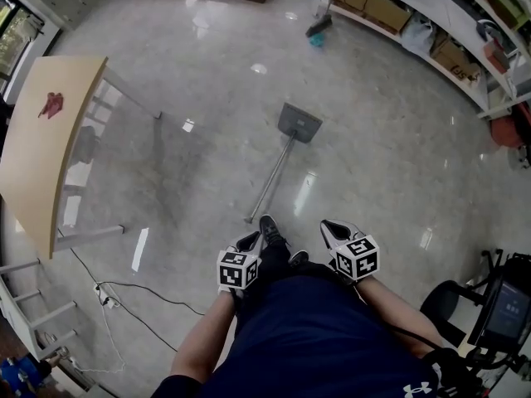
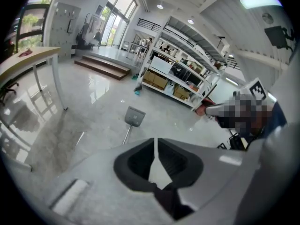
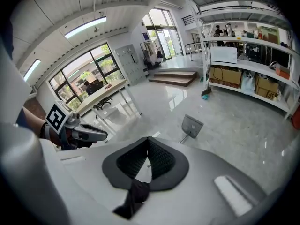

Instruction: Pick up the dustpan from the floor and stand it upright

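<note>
On the floor ahead: the dustpan [image 1: 299, 123] is lying flat on the pale floor [image 1: 373, 164], well apart from the table [image 1: 41, 148] and the shelving [image 1: 431, 23], with its pan at the far end.
Long axis: the handle [image 1: 271, 177] is running from the pan back toward the person, slanting a little to the left in the head view. Its free end is lying just in front of a shoe [image 1: 269, 228].
Left gripper: the left gripper [image 1: 250, 241] is hanging low, close to the body. Its jaws are pressing almost together, showing only a thin slit and pinching nothing. In its own view the pan is showing ahead, just above the jaws.
Right gripper: the right gripper [image 1: 334, 229] is sitting to the right of the handle's line, jaws pressed fully together and empty.
Nearer hand: the left one is looking nearer to the handle's free end, while the right is standing off to the side.
Stage: neither gripper is touching the dustpan, so this is reading as the approach.
Coming move: the nearer jaws are probably going to need spreading and lowering across the thin handle, which is lying flush with the floor.
</note>
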{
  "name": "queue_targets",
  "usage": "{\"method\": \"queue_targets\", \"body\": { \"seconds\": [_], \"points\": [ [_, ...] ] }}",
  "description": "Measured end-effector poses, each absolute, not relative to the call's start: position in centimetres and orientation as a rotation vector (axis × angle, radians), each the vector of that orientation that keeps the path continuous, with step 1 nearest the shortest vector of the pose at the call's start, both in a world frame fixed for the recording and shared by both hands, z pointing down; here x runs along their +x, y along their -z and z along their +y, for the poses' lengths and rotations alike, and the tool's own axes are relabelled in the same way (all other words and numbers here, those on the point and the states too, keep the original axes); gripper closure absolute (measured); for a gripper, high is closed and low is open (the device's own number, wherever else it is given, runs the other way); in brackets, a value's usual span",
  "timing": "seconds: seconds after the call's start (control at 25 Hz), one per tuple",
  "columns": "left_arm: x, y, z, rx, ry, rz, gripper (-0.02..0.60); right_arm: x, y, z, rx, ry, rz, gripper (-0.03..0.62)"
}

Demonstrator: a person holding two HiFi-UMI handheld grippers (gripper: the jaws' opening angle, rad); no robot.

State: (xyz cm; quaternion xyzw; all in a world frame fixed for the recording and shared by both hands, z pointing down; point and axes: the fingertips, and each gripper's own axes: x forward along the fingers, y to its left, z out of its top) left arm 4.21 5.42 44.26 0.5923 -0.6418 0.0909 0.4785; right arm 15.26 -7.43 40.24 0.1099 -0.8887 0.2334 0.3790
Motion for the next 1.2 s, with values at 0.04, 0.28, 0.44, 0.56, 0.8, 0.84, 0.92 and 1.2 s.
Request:
{"method": "queue_targets", "body": {
  "seconds": [0.04,0.28,0.44,0.56,0.8,0.84,0.92,1.2],
  "points": [
    [3.6,-44.7,5.4,1.441,-0.231,-1.561,0.554,14.4,-40.1,-7.7,0.273,-0.588,-2.274,0.583],
    [-0.4,-47.4,6.2,1.358,-0.257,-1.551,0.529,9.9,-40.6,-8.8,0.183,-0.524,-2.261,0.583],
    [-2.9,-49.3,6.7,1.265,-0.255,-1.574,0.52,8.2,-42.1,-8.4,0.086,-0.52,-2.225,0.583],
    [-4.9,-51.0,6.1,1.212,-0.26,-1.592,0.517,6.7,-44.1,-9.0,0.011,-0.492,-2.207,0.583],
    [-4.7,-57.5,4.7,1.138,-0.315,-1.598,0.515,6.5,-50.9,-12.0,-0.091,-0.459,-2.183,0.583],
    [-4.7,-58.8,4.4,1.13,-0.323,-1.592,0.515,6.3,-52.2,-13.0,-0.084,-0.461,-2.188,0.583],
    [-4.7,-61.5,3.6,1.129,-0.351,-1.574,0.515,5.8,-54.8,-15.4,-0.048,-0.479,-2.196,0.583],
    [-5.8,-68.8,3.3,1.143,-0.525,-1.532,0.474,4.2,-62.5,-19.2,-0.01,-0.47,-2.169,0.583]
  ]
}}
